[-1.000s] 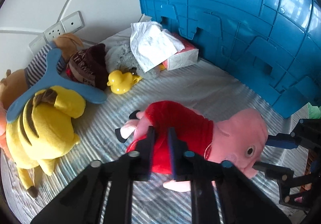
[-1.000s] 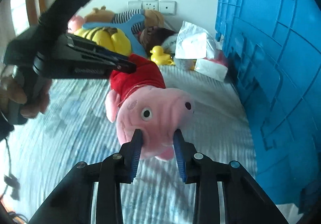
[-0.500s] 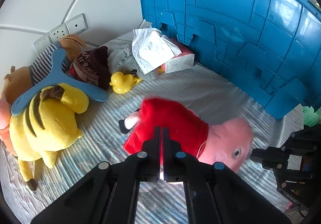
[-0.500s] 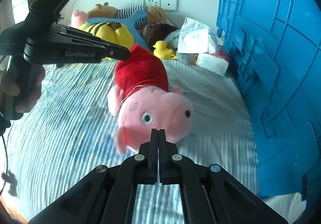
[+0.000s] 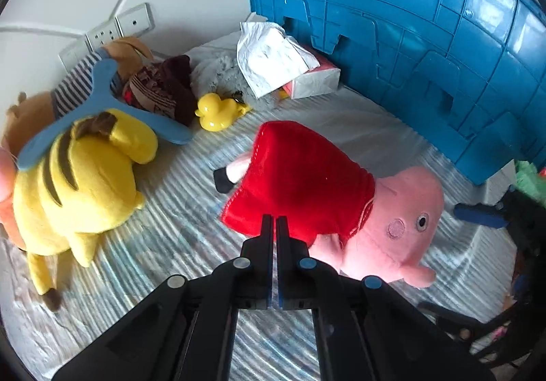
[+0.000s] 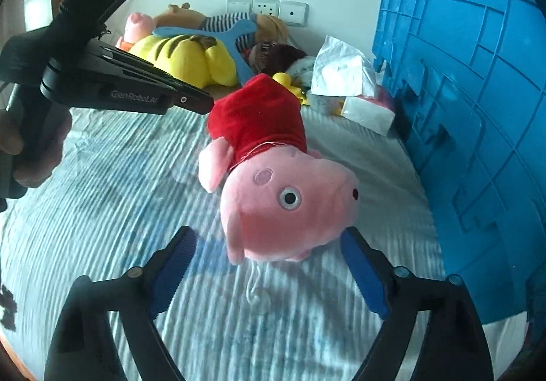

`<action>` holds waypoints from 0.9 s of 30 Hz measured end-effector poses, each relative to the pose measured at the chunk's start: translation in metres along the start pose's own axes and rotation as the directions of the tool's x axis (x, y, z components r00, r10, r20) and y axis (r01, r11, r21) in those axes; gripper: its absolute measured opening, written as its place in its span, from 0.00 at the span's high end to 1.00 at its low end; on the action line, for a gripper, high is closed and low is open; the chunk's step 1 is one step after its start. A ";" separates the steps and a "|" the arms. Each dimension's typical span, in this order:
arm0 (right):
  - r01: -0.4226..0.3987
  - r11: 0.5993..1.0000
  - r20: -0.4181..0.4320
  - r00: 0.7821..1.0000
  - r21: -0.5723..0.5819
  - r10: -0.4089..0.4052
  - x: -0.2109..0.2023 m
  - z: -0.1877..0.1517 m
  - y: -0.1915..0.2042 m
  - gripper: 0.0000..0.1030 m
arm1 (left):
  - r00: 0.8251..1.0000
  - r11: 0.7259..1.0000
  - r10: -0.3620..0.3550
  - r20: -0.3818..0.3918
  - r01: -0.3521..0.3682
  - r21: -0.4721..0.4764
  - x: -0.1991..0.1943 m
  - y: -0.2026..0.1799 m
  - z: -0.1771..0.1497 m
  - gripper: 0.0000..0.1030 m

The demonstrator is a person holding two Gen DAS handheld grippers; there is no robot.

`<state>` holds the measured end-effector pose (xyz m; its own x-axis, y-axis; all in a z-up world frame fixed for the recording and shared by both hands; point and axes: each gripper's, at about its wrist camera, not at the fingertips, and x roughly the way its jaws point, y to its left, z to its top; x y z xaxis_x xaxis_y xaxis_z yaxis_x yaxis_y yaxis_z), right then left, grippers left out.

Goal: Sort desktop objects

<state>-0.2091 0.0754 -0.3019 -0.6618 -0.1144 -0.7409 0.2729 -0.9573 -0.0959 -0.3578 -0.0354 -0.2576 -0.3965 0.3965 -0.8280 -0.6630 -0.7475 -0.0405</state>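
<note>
A pink pig plush in a red dress [image 5: 307, 183] lies on the striped cloth; it also shows in the right wrist view [image 6: 283, 189]. My left gripper [image 5: 274, 224] is shut and empty, its tips at the hem of the red dress. My right gripper [image 6: 266, 254] is wide open, its blue pads on either side of the pig's head, not touching it. The left gripper's body [image 6: 136, 94] appears at the left of the right wrist view. A large blue crate [image 5: 409, 22] stands to the right [image 6: 477, 125].
A yellow striped plush [image 5: 75, 176], a blue boomerang [image 5: 102, 101], a brown bear in a striped shirt [image 5: 78, 87], a dark hat [image 5: 163, 87], a yellow rubber duck [image 5: 216, 111] and a tissue box [image 5: 307, 80] lie along the wall with sockets [image 5: 119, 29].
Both grippers let go of the pig plush, which now lies on the cloth. The left gripper closed empty and drew back. The right gripper closed, then opened wide around the head.
</note>
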 end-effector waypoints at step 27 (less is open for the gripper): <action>0.106 0.992 -0.016 0.994 -0.072 -0.108 0.028 -0.004 0.024 0.08 | 0.983 0.988 -0.126 -0.132 0.111 -0.111 0.029 0.000 -0.030 0.99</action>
<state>-0.2183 0.0501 -0.3275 -0.6760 -0.0061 -0.7369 0.2506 -0.9423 -0.2221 -0.3498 -0.0399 -0.2981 -0.2225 0.4131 -0.8831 -0.6281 -0.7535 -0.1942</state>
